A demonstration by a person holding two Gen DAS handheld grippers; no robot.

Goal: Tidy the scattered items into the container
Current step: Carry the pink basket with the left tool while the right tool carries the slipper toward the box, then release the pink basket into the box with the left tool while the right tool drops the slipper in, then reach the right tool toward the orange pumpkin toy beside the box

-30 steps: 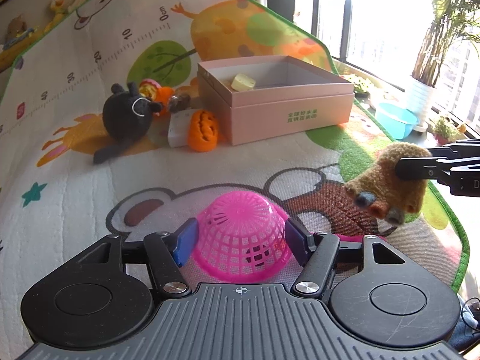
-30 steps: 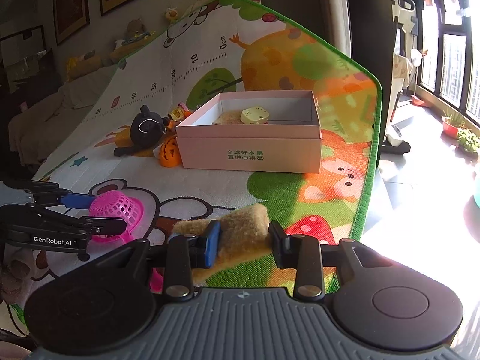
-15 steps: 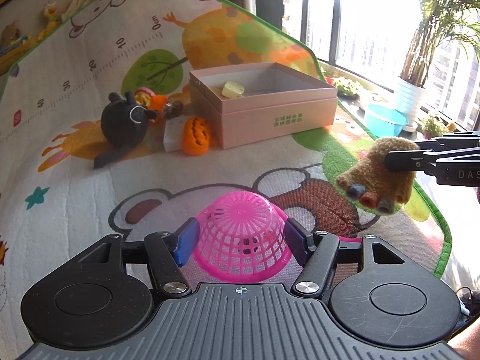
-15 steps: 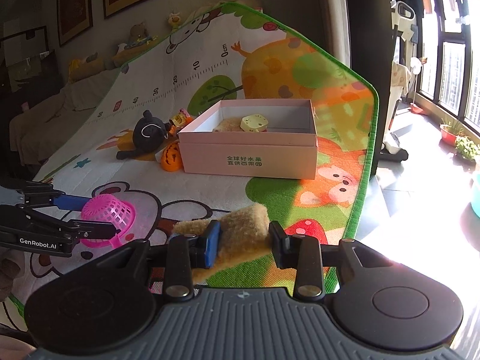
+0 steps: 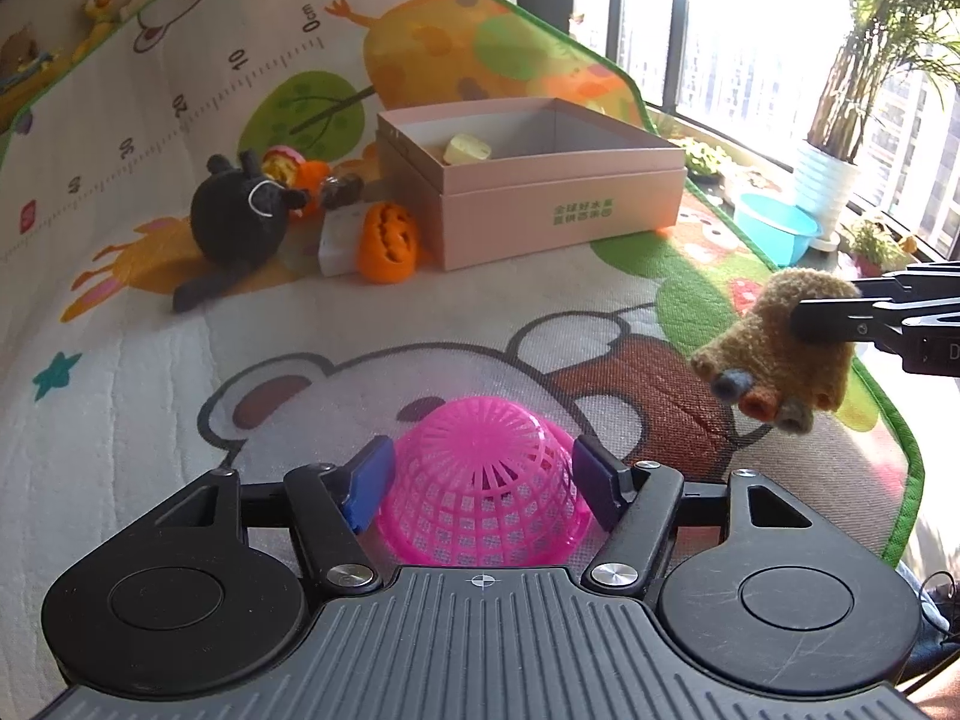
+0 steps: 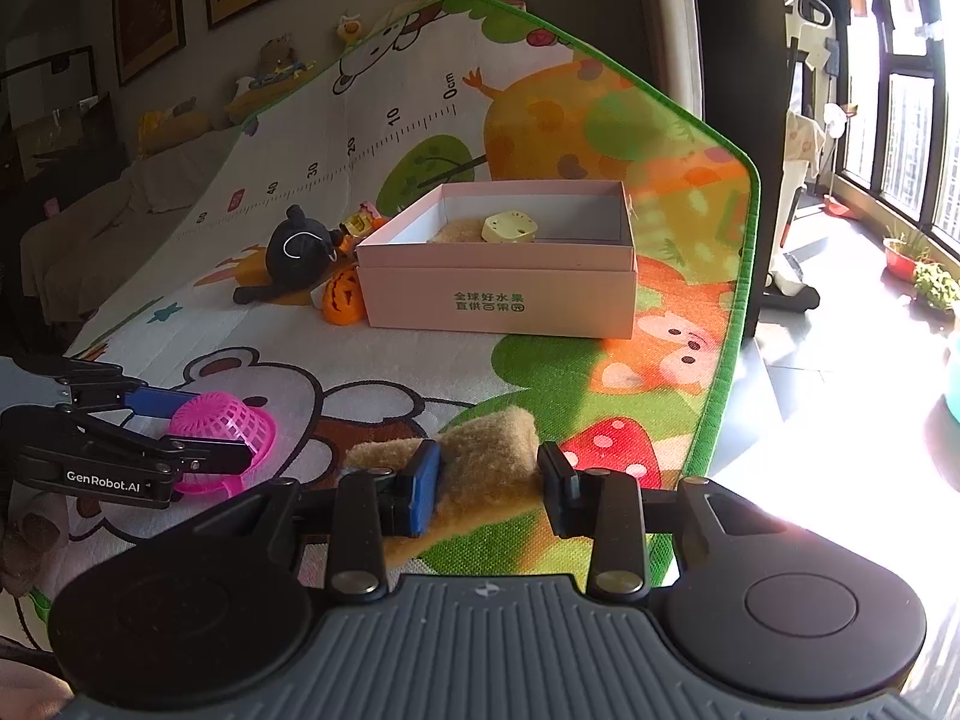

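My left gripper (image 5: 483, 471) is shut on an upturned pink mesh basket (image 5: 486, 477), held above the play mat; the same basket (image 6: 222, 429) shows in the right wrist view at lower left. My right gripper (image 6: 489, 489) is shut on a tan knitted glove (image 6: 486, 459), which hangs at the right in the left wrist view, glove (image 5: 777, 348) fingertips pointing down. The pink cardboard box (image 6: 504, 288) stands open further back on the mat, with a pale yellow toy (image 6: 509, 227) and something tan inside. Box (image 5: 540, 204) lies ahead and slightly right of my left gripper.
A black plush toy (image 5: 243, 219), an orange pumpkin (image 5: 389, 243), a white block (image 5: 339, 237) and small toys lie left of the box. The mat's green edge (image 5: 894, 420) runs along the right, with a blue basin (image 5: 777, 228) and potted plants beyond.
Both grippers have lifted and drawn slightly back from the box, still holding the basket and the glove. The box and the toys have stayed put.
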